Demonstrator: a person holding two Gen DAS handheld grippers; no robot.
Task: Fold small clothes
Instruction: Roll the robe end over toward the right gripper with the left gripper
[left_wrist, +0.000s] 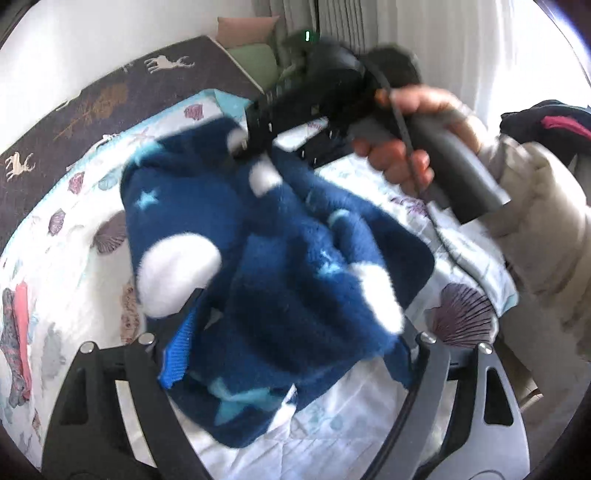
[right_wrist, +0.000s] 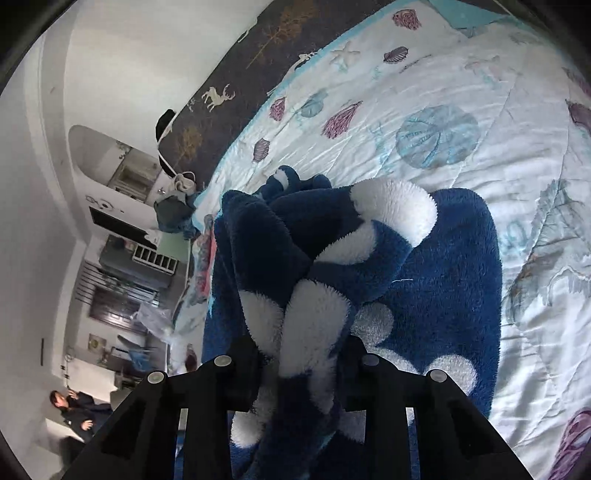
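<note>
Two grippers work one blue fleece garment (right_wrist: 424, 258) over the seashell quilt (right_wrist: 443, 122). Nearest, the right gripper (right_wrist: 301, 373) is clamped on a bunched white-spotted fold, the rest trailing ahead of its fingers onto the quilt. The left gripper (left_wrist: 291, 365) stands wide apart, gripping nothing I can see; the garment hangs between and beyond its fingers, long axis slanting toward the right gripper.
</note>
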